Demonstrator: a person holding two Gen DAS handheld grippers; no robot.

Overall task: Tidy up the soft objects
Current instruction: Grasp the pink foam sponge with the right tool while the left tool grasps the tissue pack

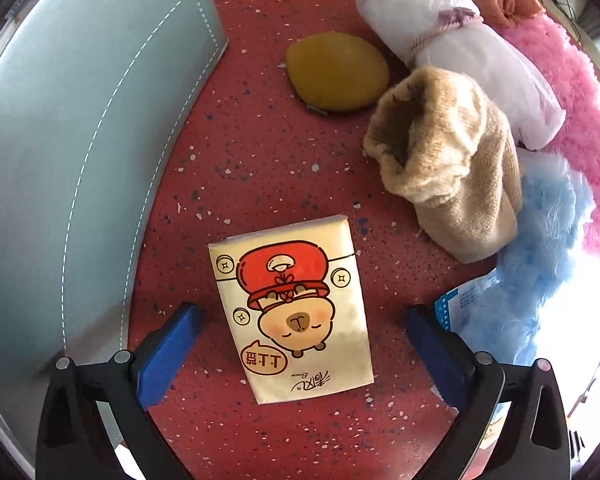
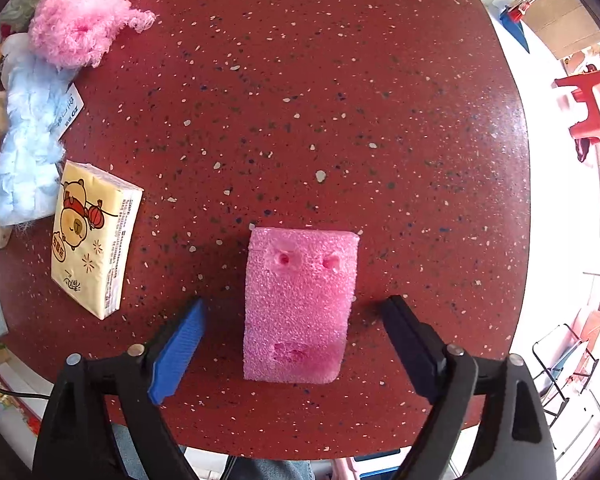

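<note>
Tissue packs: two (image 1: pixel 292 312) (image 2: pixel 94 240); pink sponge (image 2: pixel 300 304): one; knit sock (image 1: pixel 448 168): one.

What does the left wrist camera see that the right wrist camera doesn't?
Only the left wrist view shows the yellow pouch, beige knitted sock, white rolled bundle, pale blue mat and the open left claw. Only the right wrist view shows the pink sponge, lying between the open right claw. Both show the red speckled table, pink fluff and blue fluff.
</note>
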